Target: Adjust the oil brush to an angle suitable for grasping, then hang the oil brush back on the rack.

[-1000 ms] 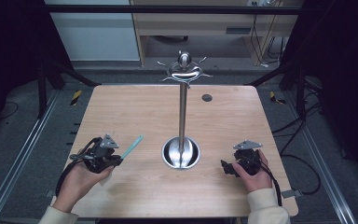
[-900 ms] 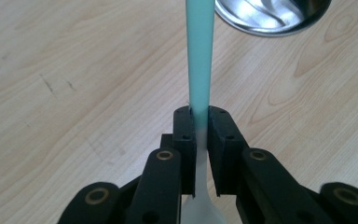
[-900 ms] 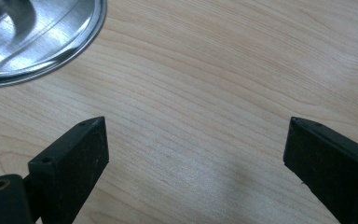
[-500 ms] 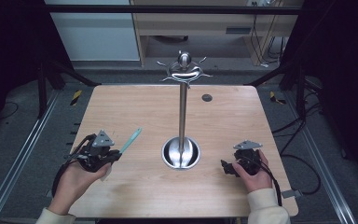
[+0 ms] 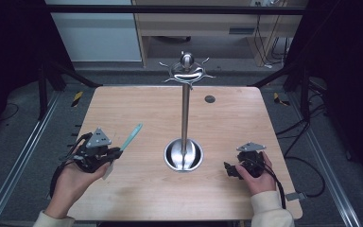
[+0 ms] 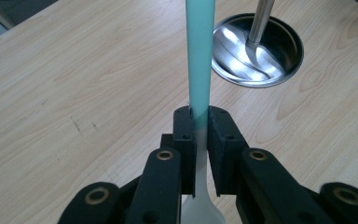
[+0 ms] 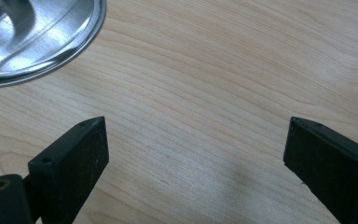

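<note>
- Left gripper (image 5: 116, 153) sits at the near-left of the table (image 5: 137, 109), held in the person's left hand (image 5: 73, 182); grey three-cornered plate on top, cable trailing back twd the forearm.
- Its jaws are pinched tight on a teal-handled utensil (image 5: 131, 137). In the left gripper view (image 6: 200, 154) the pads clamp the stem right where teal fades to whitish, no gap either side.
- Utensil's teal handle (image 6: 199, 51) pokes fwd past the jaw tips, angled up and away twd the table's middle; the pale, wider end shows below, betw. the jaws. Can't tell what kind of head it has.
- Centre of table: steel stand, round dished base (image 5: 183, 155) w/ an upright pole (image 5: 185, 113), topped by a ring of hooks and a ball (image 5: 186, 66). Base (image 6: 258, 49) lies ahead and to the right of the utensil in the left gripper view, apart from it.
- Right gripper (image 5: 231, 170) at the near-right, in the right hand (image 5: 260, 177), low over the wood, jaws pointing twd the base.
- Right gripper view (image 7: 196, 154): jaws spread wide, nothing betw. them but bare wood; base rim (image 7: 42, 46) at upper left.
- Small dark round spot (image 5: 210, 99) on the far side of the table, right of the pole.
</note>
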A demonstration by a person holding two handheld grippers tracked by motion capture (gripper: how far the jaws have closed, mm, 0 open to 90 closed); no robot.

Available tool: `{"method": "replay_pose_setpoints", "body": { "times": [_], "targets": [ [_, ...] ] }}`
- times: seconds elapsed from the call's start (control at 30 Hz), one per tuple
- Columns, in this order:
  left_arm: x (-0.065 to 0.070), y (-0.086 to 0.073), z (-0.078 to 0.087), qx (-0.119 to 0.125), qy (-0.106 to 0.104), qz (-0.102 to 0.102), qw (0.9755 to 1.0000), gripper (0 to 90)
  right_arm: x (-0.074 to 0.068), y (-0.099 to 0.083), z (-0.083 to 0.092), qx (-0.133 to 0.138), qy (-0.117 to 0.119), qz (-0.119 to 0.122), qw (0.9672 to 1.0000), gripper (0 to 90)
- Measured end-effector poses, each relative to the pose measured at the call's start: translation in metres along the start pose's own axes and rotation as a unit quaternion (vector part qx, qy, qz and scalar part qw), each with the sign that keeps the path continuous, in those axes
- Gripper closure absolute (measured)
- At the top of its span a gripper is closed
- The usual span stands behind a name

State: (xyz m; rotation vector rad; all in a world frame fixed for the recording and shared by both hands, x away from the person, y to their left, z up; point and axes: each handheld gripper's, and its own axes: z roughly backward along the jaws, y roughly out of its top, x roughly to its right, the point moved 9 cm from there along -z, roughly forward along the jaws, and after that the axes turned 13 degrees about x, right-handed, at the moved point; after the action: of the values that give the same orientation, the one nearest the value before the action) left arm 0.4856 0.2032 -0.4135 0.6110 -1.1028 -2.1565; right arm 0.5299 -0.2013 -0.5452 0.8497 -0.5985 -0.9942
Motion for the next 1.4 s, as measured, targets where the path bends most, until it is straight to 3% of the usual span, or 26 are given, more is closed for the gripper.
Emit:
{"method": "replay_pose_setpoints", "body": {
  "times": [0.43, 0.67, 0.73, 0.83, 1.4],
  "targets": [
    [0.001, 0.016, 0.009, 0.030, 0.003, -0.004, 0.9995, 81.8, 0.000, 0.000, 0.000, 0.000, 0.000, 0.000, 1.0000, 7.2],
    [0.004, 0.042, 0.020, 0.075, 0.006, -0.017, 0.9970, 81.8, 0.000, 0.000, 0.000, 0.000, 0.000, 0.000, 1.0000, 7.2],
    [0.005, 0.045, 0.021, 0.078, 0.004, -0.014, 0.9968, 81.8, 0.000, 0.000, 0.000, 0.000, 0.000, -0.001, 1.0000, 7.2],
    [0.007, 0.055, 0.025, 0.098, 0.006, -0.022, 0.9949, 81.8, 0.000, 0.000, 0.000, 0.001, 0.000, 0.002, 1.0000, 7.2],
    [0.019, 0.081, 0.032, 0.135, -0.002, -0.032, 0.9903, 81.8, 0.000, 0.001, 0.001, 0.004, 0.000, -0.001, 1.0000, 7.2]
  ]
}}
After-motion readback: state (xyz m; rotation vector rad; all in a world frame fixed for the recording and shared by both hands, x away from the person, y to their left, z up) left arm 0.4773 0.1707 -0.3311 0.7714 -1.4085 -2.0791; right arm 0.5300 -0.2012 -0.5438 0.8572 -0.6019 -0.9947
